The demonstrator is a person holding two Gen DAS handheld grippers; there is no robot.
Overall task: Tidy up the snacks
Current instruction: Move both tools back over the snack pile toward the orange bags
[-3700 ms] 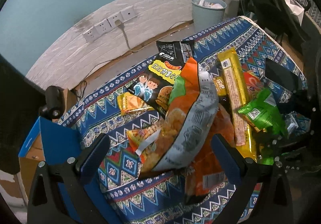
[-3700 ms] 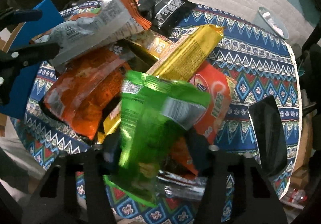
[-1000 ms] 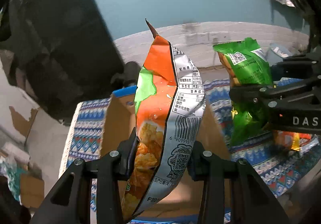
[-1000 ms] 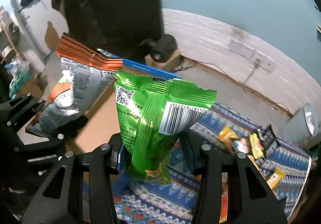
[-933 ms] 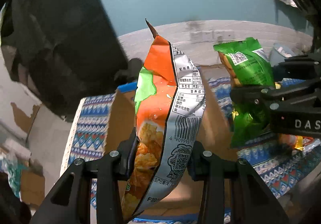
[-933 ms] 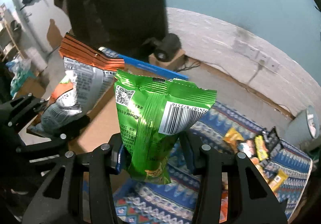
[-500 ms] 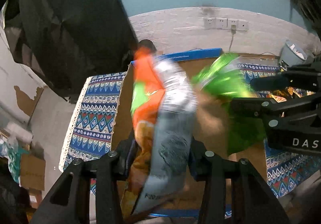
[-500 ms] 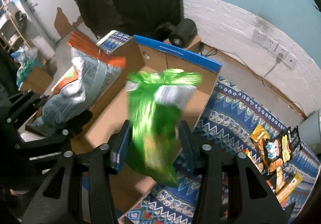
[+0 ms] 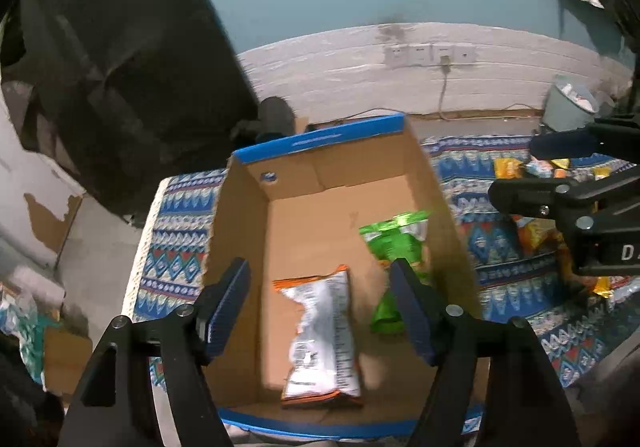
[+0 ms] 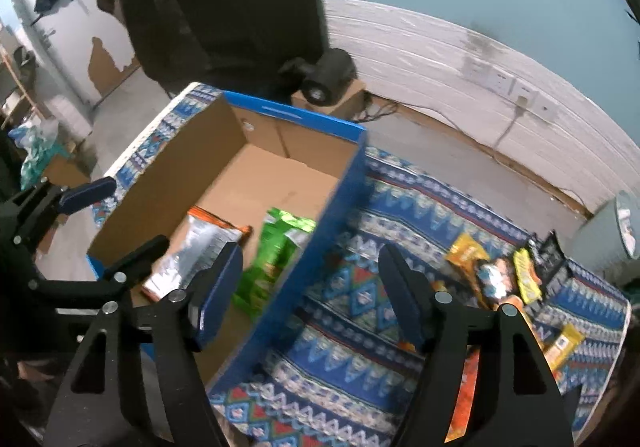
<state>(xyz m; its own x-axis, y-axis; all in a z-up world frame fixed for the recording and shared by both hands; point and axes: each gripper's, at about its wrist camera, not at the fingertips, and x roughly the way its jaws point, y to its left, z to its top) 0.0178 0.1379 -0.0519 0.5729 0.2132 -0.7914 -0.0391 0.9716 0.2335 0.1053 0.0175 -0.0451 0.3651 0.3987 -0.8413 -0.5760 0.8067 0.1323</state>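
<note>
A: The orange-and-silver bag (image 9: 320,331) and green bag (image 9: 396,251) lie inside the cardboard box (image 9: 256,207).

B: Both claws have just been opening; the left claw (image 9: 320,311) and right claw (image 10: 310,291) gape empty.

A: Several snack packs (image 10: 500,275) remain on the patterned cloth (image 10: 360,327), so most sorting is probably left.

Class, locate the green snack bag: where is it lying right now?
The green snack bag lies inside the cardboard box, against its right wall in the left wrist view, beside the orange-and-silver chip bag.
</note>
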